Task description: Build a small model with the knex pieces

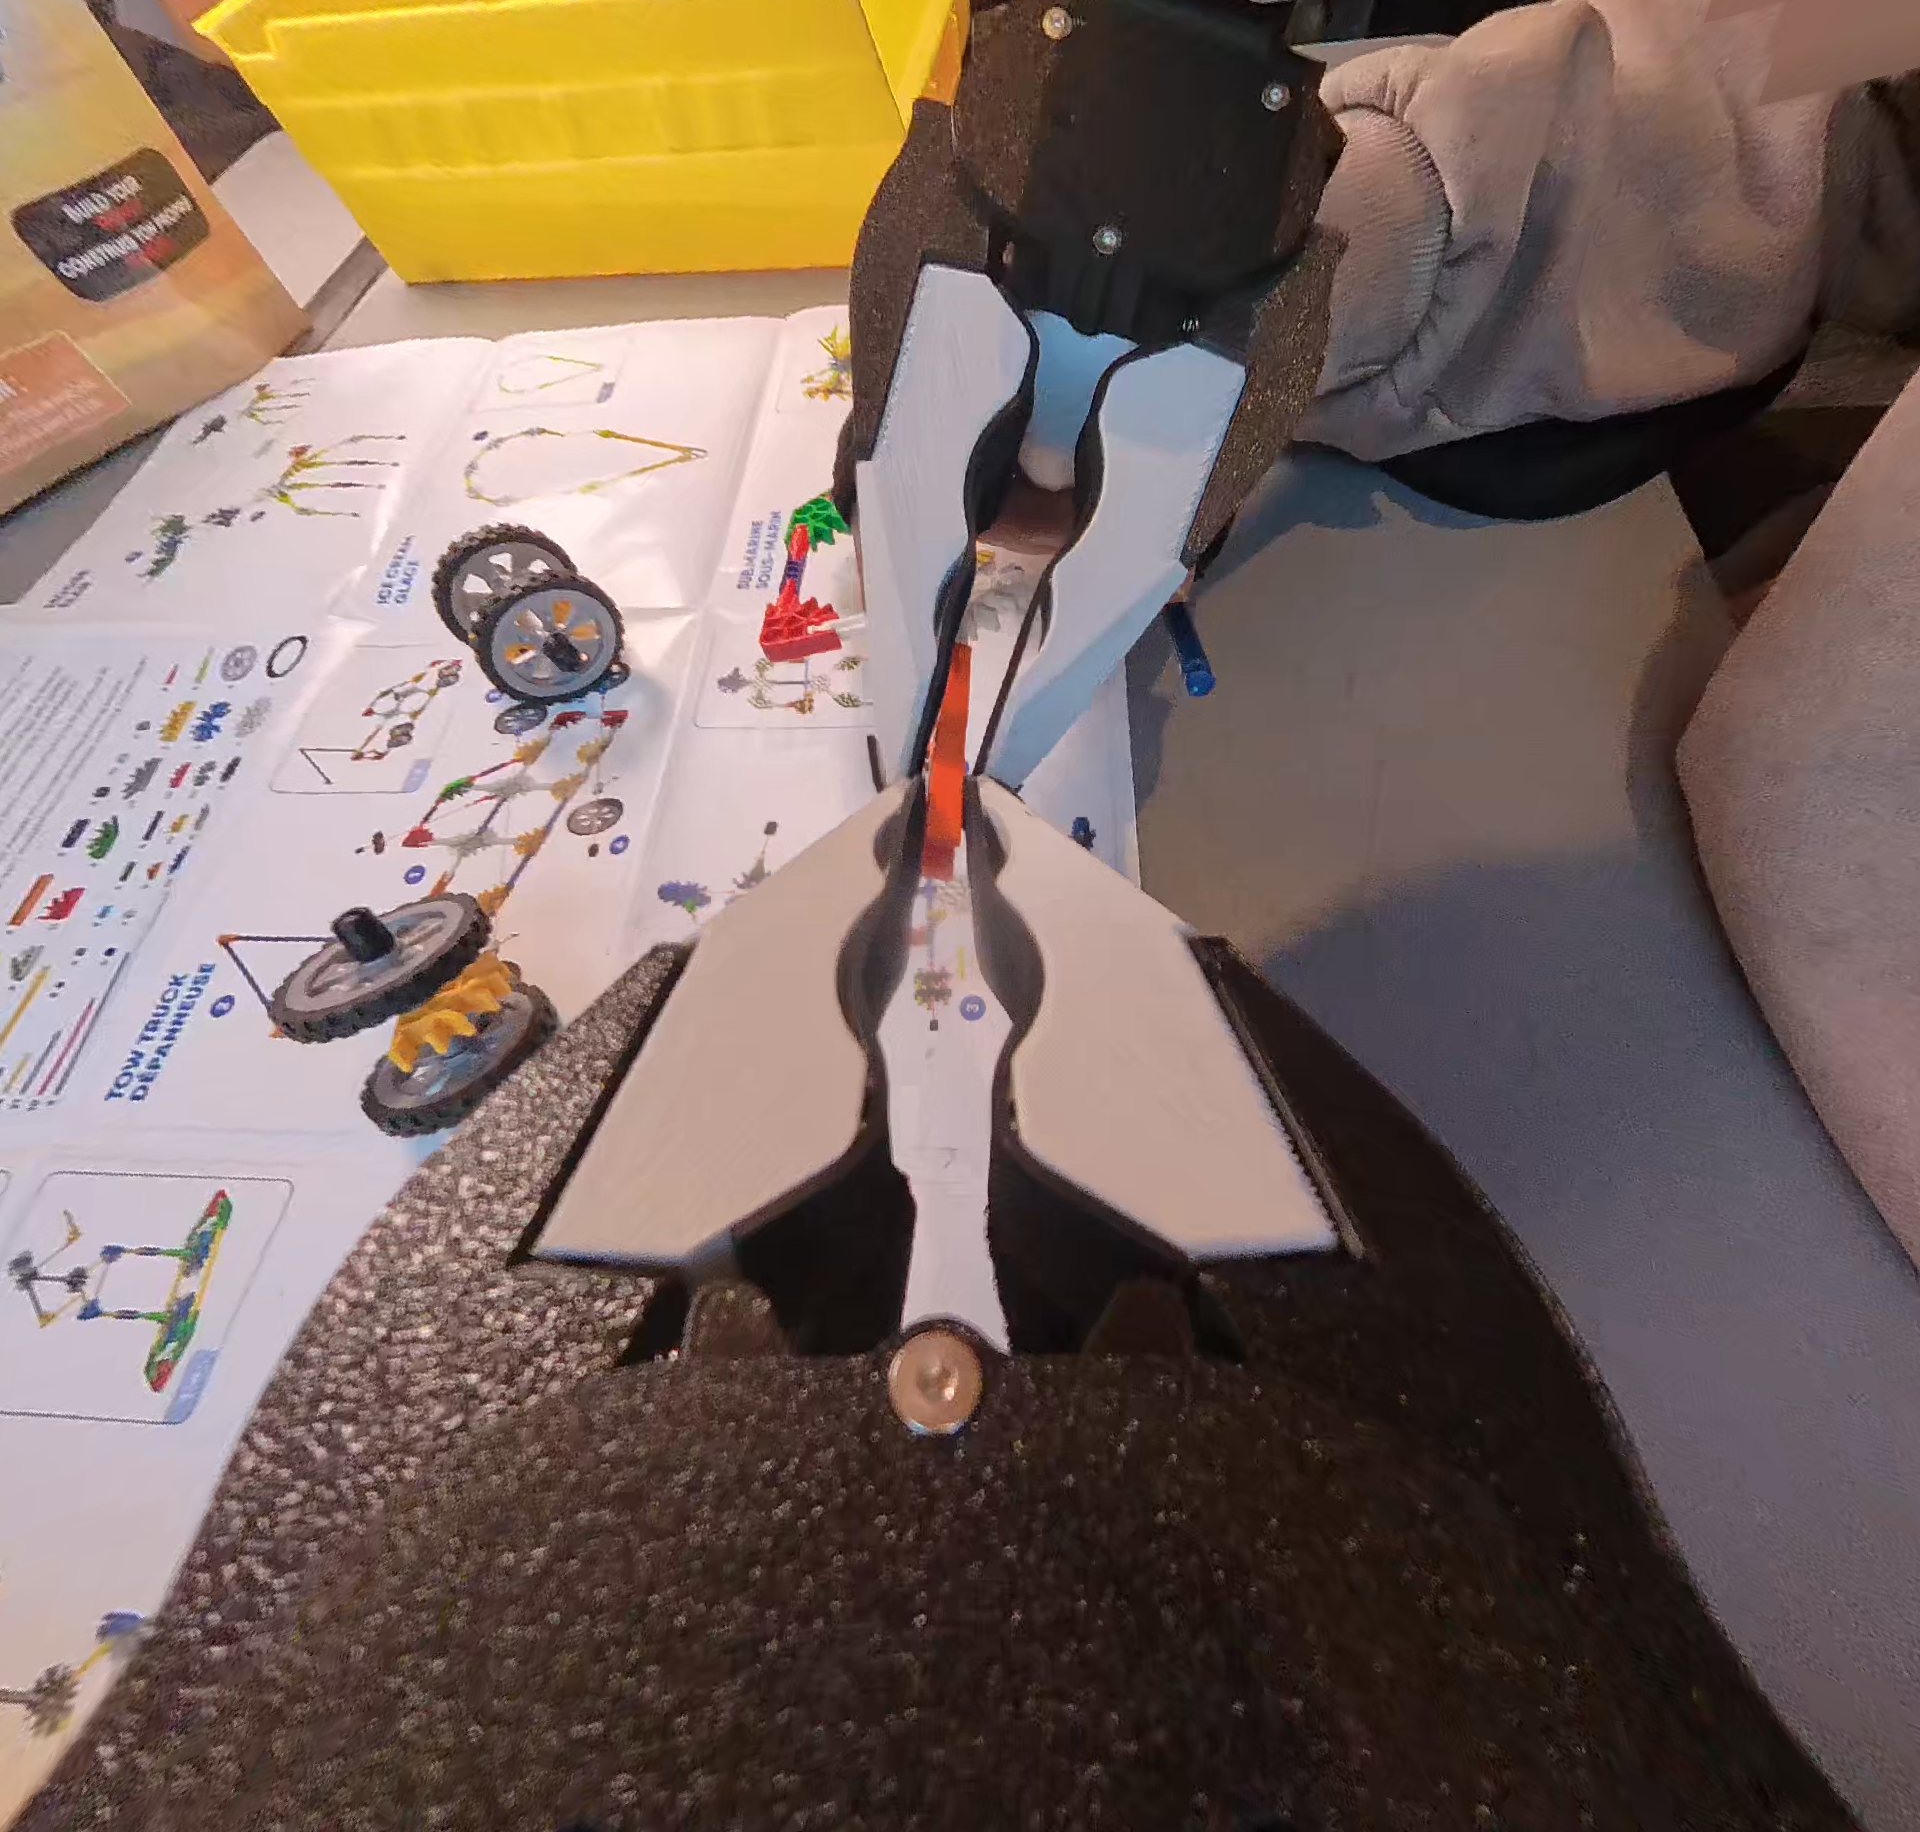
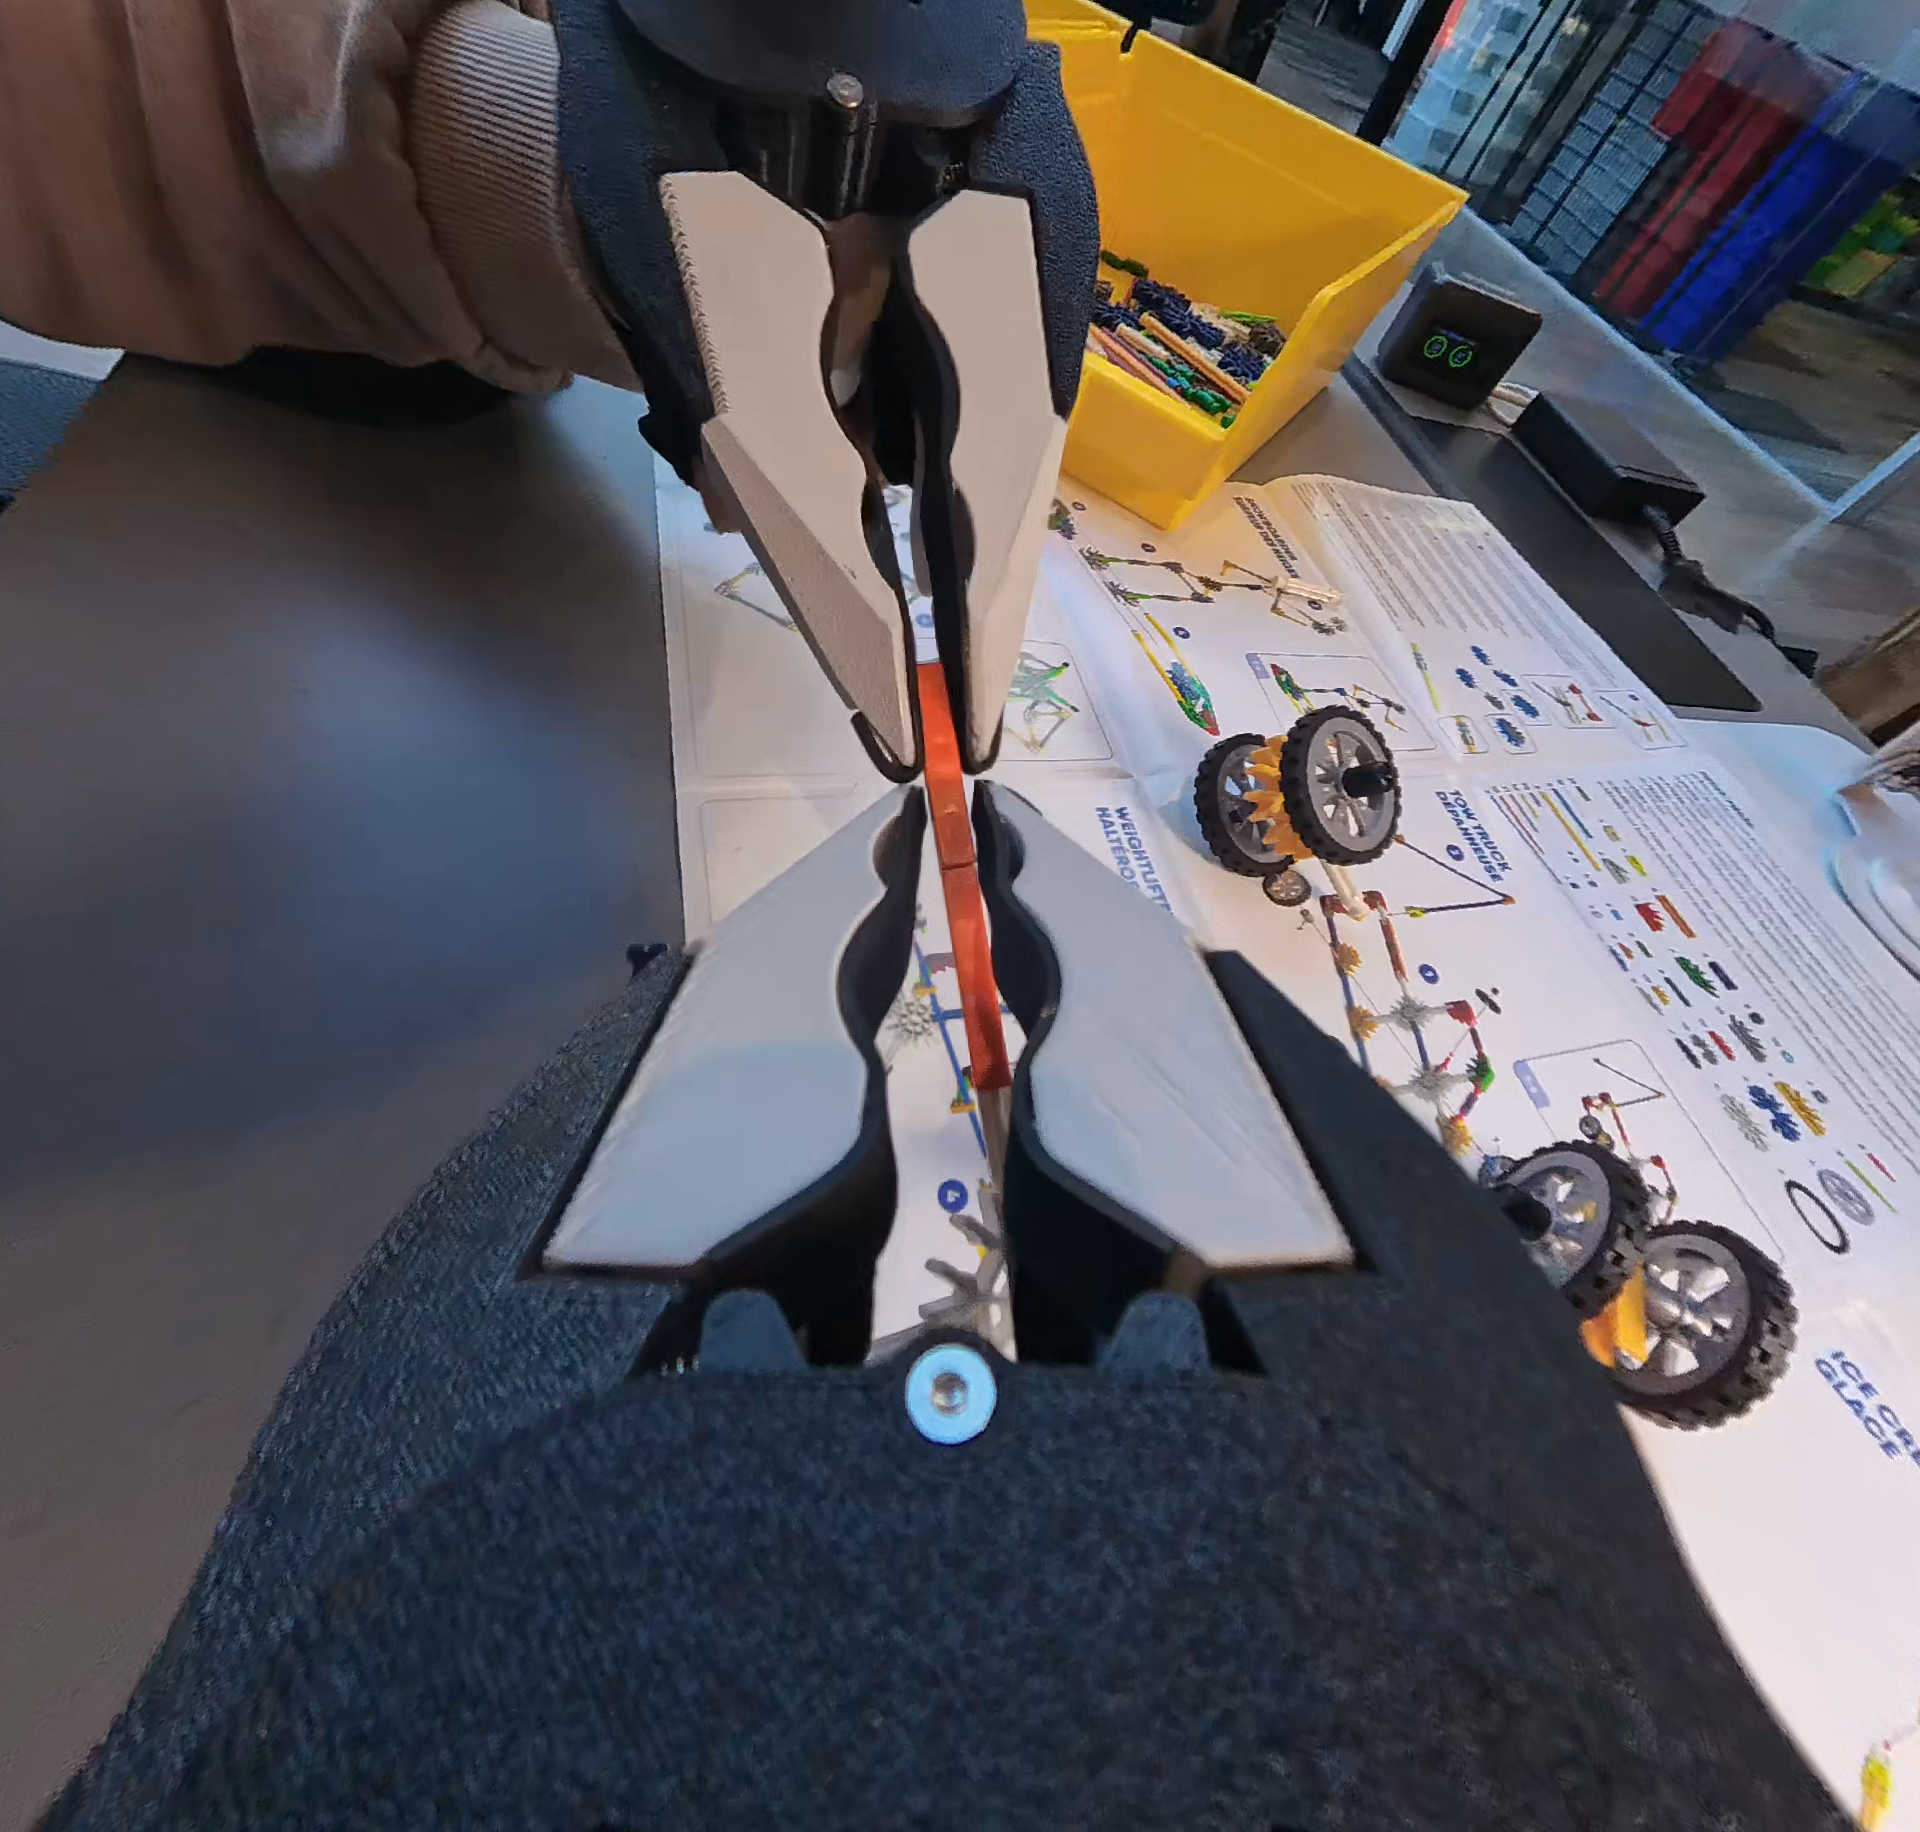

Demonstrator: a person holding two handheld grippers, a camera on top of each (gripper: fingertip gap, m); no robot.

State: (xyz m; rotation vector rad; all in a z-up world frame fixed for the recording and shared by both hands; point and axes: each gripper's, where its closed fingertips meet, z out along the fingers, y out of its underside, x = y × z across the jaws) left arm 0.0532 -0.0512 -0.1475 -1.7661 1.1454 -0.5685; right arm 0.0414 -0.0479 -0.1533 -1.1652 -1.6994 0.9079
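My two grippers face each other tip to tip above a printed instruction sheet [image 1: 582, 577]. Between them runs an orange rod [image 1: 948, 743], also in the right wrist view [image 2: 951, 847]. My left gripper [image 1: 940, 795] is shut on one end of the rod; it shows from the front in the right wrist view [image 2: 940, 754]. My right gripper [image 2: 951, 795] is shut on the rod farther along, with a grey connector [image 2: 977, 1273] on the rod's end deep between its fingers. In the left wrist view the right gripper [image 1: 951, 759] comes down from the top, with the connector [image 1: 997, 598] between its fingers.
A yellow bin [image 1: 582, 120] of small parts [image 2: 1184, 338] stands behind the sheet. Two wheel pairs with yellow gears [image 1: 416, 993] [image 1: 530, 619] lie on the sheet, with a red-green piece [image 1: 800, 587] and a blue rod [image 1: 1190, 655] nearby. A cardboard box [image 1: 104, 224] and a black device [image 2: 1460, 333] are also there. My two grippers' fingertips are within a few centimetres of each other.
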